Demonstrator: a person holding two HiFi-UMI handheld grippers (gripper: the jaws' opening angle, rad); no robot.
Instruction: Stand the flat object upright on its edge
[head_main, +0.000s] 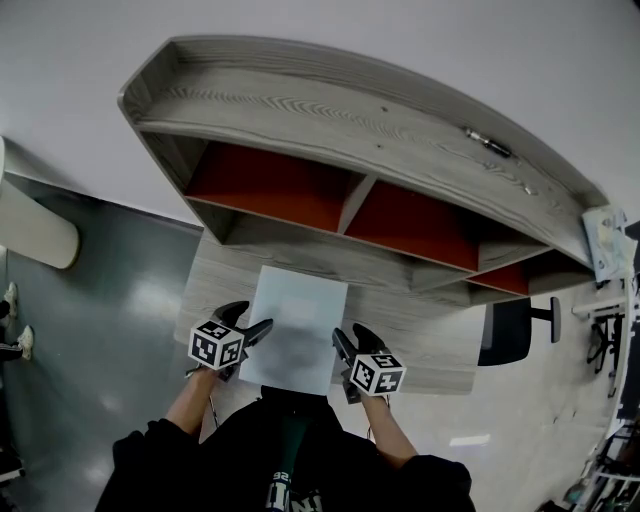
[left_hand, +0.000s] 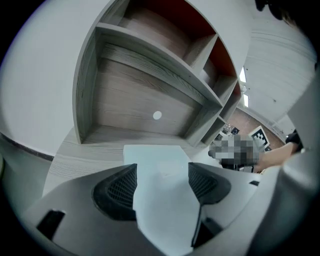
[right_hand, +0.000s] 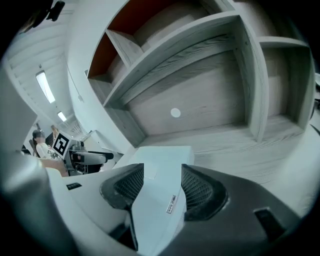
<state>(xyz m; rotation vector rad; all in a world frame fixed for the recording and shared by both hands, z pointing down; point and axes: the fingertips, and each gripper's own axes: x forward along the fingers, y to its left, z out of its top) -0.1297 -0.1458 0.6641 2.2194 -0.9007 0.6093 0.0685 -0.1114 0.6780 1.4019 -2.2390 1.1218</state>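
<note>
A flat white box (head_main: 296, 322) lies over the grey wooden desk (head_main: 430, 335), in front of the shelf unit. My left gripper (head_main: 250, 320) holds its left edge and my right gripper (head_main: 353, 338) holds its right edge. In the left gripper view the box (left_hand: 156, 154) fills the gap between the two dark pads (left_hand: 119, 192) of the left gripper (left_hand: 162, 181). In the right gripper view the box (right_hand: 162, 155), with a small label on its side, sits the same way in the right gripper (right_hand: 162, 177). Both pairs of pads press on it.
A grey wooden shelf unit (head_main: 340, 120) with red back panels stands at the back of the desk, its open compartments facing me. A small dark object (head_main: 488, 142) lies on its top. A black chair (head_main: 512, 330) stands to the right. Grey floor lies to the left.
</note>
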